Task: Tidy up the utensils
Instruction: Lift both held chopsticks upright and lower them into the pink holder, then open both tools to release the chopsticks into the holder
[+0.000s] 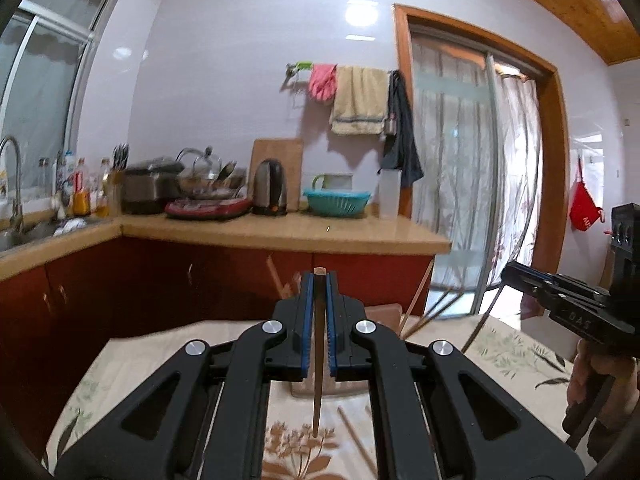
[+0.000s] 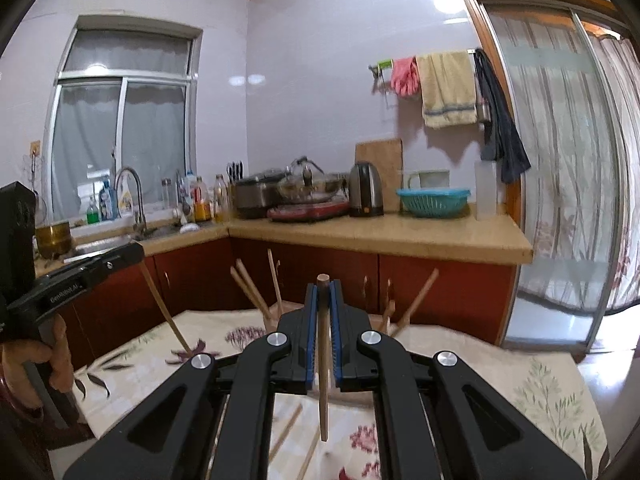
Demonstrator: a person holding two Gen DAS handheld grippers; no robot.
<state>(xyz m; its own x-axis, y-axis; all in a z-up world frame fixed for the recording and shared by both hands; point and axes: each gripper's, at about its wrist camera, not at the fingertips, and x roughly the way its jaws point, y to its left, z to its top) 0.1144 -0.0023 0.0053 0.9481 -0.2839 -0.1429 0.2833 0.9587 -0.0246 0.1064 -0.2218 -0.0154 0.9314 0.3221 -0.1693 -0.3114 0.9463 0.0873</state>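
My left gripper is shut on a wooden chopstick that hangs tip-down over the flowered tablecloth. My right gripper is shut on another wooden chopstick, also upright above the table. Several chopsticks stand leaning in a holder behind the right gripper; the holder is mostly hidden. Loose chopsticks lie on the cloth below the right gripper, and one below the left. The right gripper also shows at the right of the left wrist view, and the left gripper at the left of the right wrist view.
A kitchen counter with red cabinets runs behind the table, carrying a kettle, a teal basket, pots and bottles. A sink with a tap is at the left. A sliding glass door is at the right.
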